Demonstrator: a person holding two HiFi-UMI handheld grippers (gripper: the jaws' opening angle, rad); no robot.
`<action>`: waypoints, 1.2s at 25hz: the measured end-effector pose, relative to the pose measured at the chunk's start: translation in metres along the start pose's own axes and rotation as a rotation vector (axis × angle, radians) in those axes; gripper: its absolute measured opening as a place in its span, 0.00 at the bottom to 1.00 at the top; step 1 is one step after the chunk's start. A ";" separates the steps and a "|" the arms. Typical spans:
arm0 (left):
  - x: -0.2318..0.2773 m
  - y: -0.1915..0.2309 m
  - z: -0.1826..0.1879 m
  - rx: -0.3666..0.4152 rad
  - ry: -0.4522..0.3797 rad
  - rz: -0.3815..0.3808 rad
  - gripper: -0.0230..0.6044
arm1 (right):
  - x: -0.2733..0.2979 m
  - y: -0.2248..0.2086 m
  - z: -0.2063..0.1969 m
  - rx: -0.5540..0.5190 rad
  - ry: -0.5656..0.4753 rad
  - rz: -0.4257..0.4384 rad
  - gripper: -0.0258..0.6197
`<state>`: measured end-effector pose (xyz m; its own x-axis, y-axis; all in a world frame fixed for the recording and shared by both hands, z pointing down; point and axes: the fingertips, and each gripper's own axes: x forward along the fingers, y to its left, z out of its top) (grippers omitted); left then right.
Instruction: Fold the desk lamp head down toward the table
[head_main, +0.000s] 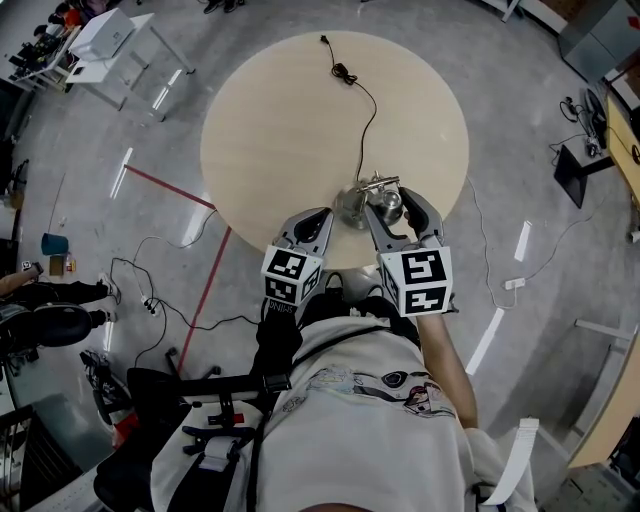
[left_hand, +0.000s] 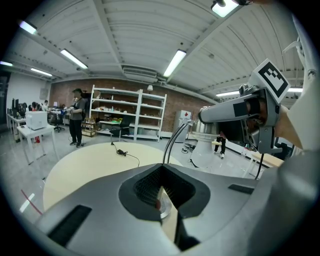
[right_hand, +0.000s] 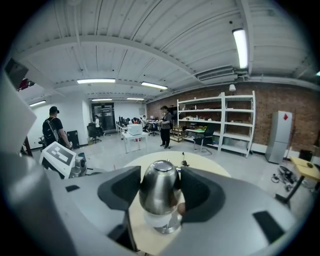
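Observation:
A silver desk lamp stands near the front edge of the round beige table (head_main: 270, 130). Its metal head (head_main: 387, 199) (right_hand: 159, 189) sits between my right gripper's (head_main: 391, 205) (right_hand: 158, 200) pads, which are shut on it, white face down over the base disc (right_hand: 167, 227). My left gripper (head_main: 317, 218) (left_hand: 161, 202) is low beside the lamp base (head_main: 350, 210). Its jaws are closed to a narrow slit on the base rim (left_hand: 164, 209). The curved neck (left_hand: 172, 142) rises behind it toward the right gripper's body (left_hand: 235, 111).
The lamp's black cord (head_main: 366, 112) runs across the table to a plug (head_main: 344, 72) at the far side. A white side table (head_main: 105, 45), a red floor line (head_main: 170, 185) and floor cables surround the table. People stand by shelves (left_hand: 125, 117) in the background.

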<state>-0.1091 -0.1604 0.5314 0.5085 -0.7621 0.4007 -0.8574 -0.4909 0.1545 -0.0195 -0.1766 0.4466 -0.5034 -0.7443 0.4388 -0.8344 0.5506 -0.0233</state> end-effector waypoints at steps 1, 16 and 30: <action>0.000 0.000 0.000 0.000 -0.001 0.000 0.04 | 0.000 0.000 -0.001 0.000 0.001 -0.001 0.43; 0.002 0.000 0.000 0.005 0.003 -0.001 0.04 | -0.007 0.001 -0.015 0.000 0.008 -0.001 0.43; 0.002 -0.003 0.000 0.012 0.002 -0.009 0.04 | -0.014 0.006 -0.035 0.008 0.039 0.009 0.43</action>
<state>-0.1053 -0.1605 0.5318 0.5159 -0.7568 0.4014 -0.8518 -0.5028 0.1469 -0.0099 -0.1496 0.4717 -0.5018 -0.7238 0.4736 -0.8318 0.5539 -0.0348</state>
